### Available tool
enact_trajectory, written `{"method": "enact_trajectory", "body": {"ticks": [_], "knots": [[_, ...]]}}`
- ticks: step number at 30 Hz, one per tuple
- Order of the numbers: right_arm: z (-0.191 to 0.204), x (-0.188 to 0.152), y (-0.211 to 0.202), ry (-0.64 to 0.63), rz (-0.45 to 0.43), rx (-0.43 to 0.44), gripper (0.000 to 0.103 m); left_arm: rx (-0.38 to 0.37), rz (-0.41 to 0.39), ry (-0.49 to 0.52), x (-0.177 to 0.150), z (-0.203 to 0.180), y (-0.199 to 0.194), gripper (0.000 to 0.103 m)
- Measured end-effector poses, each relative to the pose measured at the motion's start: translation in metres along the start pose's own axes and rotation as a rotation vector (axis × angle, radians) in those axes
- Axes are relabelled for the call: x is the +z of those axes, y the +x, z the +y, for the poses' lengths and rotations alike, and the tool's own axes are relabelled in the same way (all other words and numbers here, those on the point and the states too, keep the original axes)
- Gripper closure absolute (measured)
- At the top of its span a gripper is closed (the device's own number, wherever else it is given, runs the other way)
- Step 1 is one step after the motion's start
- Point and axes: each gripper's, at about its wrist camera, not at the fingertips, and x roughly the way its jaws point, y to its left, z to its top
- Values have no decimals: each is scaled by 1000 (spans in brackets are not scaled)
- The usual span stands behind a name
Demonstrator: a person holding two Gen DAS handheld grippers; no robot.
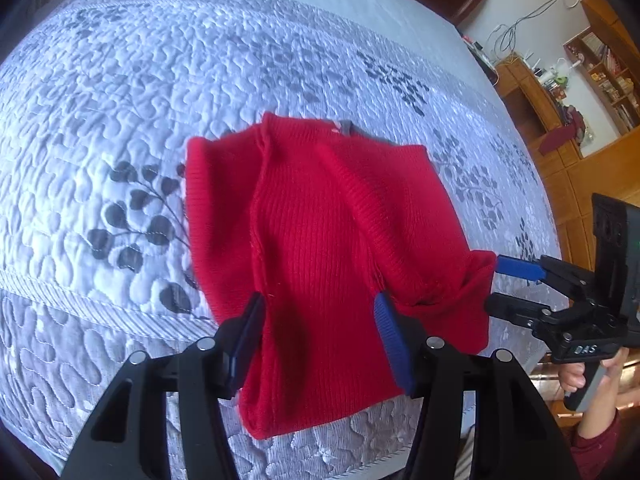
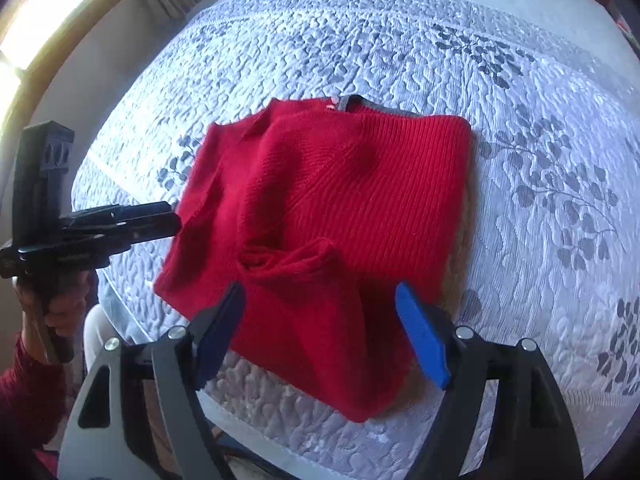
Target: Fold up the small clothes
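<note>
A small red knit sweater (image 1: 320, 232) lies partly folded on the quilted bed; it also shows in the right wrist view (image 2: 340, 200), sleeves folded over its body. My left gripper (image 1: 320, 336) is open, its blue pads on either side of the sweater's near hem, just above it. My right gripper (image 2: 320, 328) is open over the sweater's near edge. In the left wrist view the right gripper (image 1: 494, 284) sits at the sweater's right corner. In the right wrist view the left gripper (image 2: 176, 220) touches the sweater's left edge.
The grey-white quilted bedspread (image 1: 160, 120) with a leaf pattern covers the bed. Wooden shelves and cabinets (image 1: 580, 92) stand beyond the bed's right side. A window with a curtain (image 2: 60, 20) is at the left. The bed's near edge (image 2: 320, 464) is just below the grippers.
</note>
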Motion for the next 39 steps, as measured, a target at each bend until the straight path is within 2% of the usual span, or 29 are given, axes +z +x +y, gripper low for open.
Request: {"method": "enact_trajectory", "body": {"ticks": [2,3,4,6,8,12,15,18,20,22,23,24,26,31,32,36,39], "knots": [[-6,0,8,-1,16,43,28,-2,17,-4,0,-5,5,46],[-9,0,11,4,16,88,39,-6,24,-6,-1,-7,8,45],[-11,-1,13,17,18,136,65,-8,29,-10,-1,-9,9,45],[-16,-3,12,61,21,241,96,-10,37,-24,-1,-10,14,42],[-12,-7,1,49,-16,289,97,-25,56,-64,0,-9,20,42],[-2,-22,-32,23,-104,325,97,-84,104,-153,3,-7,36,42],[1,-32,-58,-10,-164,303,97,-132,114,-205,6,-9,43,42],[3,-39,-65,-30,-173,261,97,-172,80,-270,9,-9,41,40],[3,-41,-64,-30,-171,247,97,-163,42,-321,12,-7,36,39],[1,-43,-61,-25,-173,246,97,-186,7,-350,13,-6,29,38],[1,-43,-59,-24,-173,257,97,-186,1,-362,15,-6,28,33],[2,-44,-57,-27,-173,262,97,-181,2,-374,17,-4,28,28],[3,-44,-56,-36,-180,264,97,-187,33,-401,23,-3,35,28],[-3,-45,-57,-12,-191,287,97,-262,101,-428,44,-10,64,30],[-4,-45,-58,-11,-192,289,97,-276,108,-429,49,-12,70,32],[-6,-46,-62,-14,-203,292,97,-312,179,-455,64,-13,100,73],[-7,-47,-64,-14,-211,298,97,-358,216,-465,66,-13,115,82]]}}
